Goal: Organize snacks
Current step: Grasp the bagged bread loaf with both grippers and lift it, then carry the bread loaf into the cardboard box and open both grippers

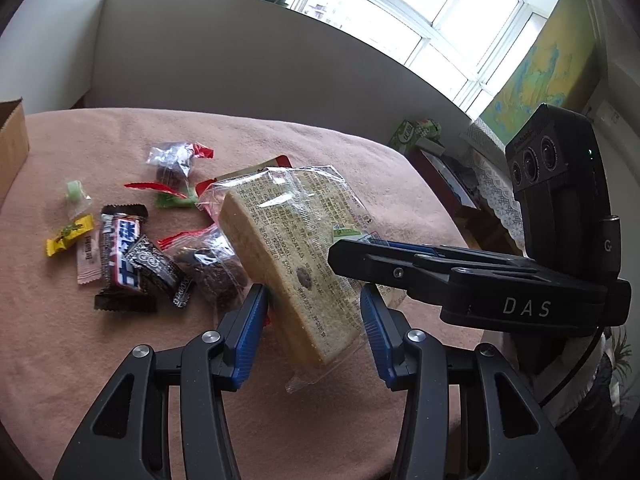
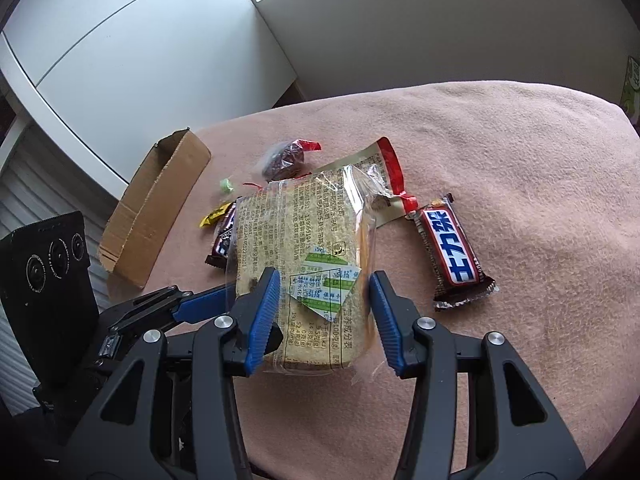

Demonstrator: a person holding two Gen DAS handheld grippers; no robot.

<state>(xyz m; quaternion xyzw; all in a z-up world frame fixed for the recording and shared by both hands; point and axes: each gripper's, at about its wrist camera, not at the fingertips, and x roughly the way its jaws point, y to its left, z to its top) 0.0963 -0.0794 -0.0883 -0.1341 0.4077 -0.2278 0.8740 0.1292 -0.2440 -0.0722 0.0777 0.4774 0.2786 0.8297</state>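
Observation:
A clear-wrapped slab of bread (image 1: 296,264) lies tilted among snacks on the pink cloth; it also shows in the right wrist view (image 2: 304,248). My left gripper (image 1: 314,308) is open, its blue pads either side of the bread's near end. My right gripper (image 2: 324,300) is open too, straddling the bread from the other side; its fingers (image 1: 400,268) reach over the bread in the left wrist view. A Snickers bar (image 2: 452,256) lies right of the bread. Small wrapped candies (image 1: 120,248) lie to the left. A cardboard box (image 2: 156,204) stands open at the far left.
The pink cloth (image 2: 520,160) covers the table, with a grey wall behind. A red-and-tan packet (image 2: 384,176) lies under the bread. A dark wrapped cake (image 1: 216,268) sits beside the left gripper. A side table with green packs (image 1: 416,136) stands beyond the table's right edge.

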